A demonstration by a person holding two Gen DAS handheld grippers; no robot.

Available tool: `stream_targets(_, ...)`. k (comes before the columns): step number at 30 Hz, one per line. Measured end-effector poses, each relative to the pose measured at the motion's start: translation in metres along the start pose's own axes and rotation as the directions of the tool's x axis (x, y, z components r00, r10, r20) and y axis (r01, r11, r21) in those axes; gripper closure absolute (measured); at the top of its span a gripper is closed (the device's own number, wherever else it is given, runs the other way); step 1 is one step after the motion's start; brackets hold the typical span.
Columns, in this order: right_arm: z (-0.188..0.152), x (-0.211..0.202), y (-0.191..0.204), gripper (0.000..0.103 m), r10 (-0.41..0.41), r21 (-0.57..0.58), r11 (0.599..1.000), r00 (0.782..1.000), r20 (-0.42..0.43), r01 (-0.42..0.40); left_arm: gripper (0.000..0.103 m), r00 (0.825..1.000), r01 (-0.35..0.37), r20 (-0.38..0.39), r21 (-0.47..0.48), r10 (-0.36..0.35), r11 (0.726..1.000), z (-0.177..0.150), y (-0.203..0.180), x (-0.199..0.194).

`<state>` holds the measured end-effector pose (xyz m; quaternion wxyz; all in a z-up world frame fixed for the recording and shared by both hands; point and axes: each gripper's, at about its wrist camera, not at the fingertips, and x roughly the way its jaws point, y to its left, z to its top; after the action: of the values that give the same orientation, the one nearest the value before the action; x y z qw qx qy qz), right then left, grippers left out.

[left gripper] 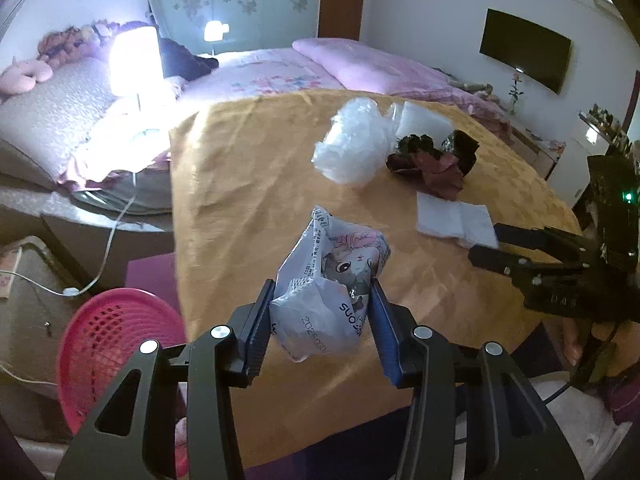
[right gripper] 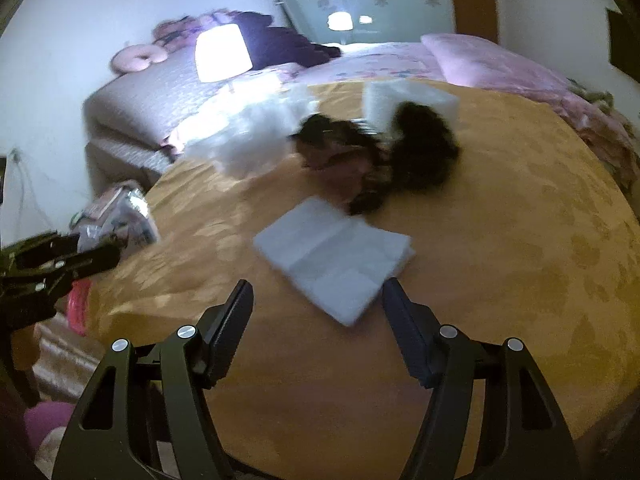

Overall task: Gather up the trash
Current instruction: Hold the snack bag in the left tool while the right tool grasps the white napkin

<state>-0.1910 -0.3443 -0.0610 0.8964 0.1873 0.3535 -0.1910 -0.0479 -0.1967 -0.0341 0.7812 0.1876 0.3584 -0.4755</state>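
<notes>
At near left, a pink basket (left gripper: 108, 356) is waiting below the worktop (left gripper: 248, 184). The left tool (left gripper: 320, 312) is gripping a printed wrapper (left gripper: 332, 280); the right tool (right gripper: 318, 312) is hanging open over white tissue (right gripper: 332, 256), with wrappers (left gripper: 432, 156) lying far right.

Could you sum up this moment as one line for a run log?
left gripper: shut on printed wrapper | right gripper: open, near white tissue | pink basket: lower left
</notes>
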Motion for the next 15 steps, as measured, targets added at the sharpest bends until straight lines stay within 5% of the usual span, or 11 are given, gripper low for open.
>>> stream_targets(8,-0.002,-0.008,0.038,0.038,0.103,-0.113,0.988,0.995,-0.002,-0.103,0.06,1.0,-0.002,0.026,-0.035,0.003,0.999,-0.001,0.008,-0.009)
stream_targets(15,0.008,-0.016,0.014,0.038,-0.016,-0.066,0.998,0.998,0.054,0.02,0.06,0.999,-0.008,0.033,-0.066,0.01,0.998,-0.001,0.019,-0.011)
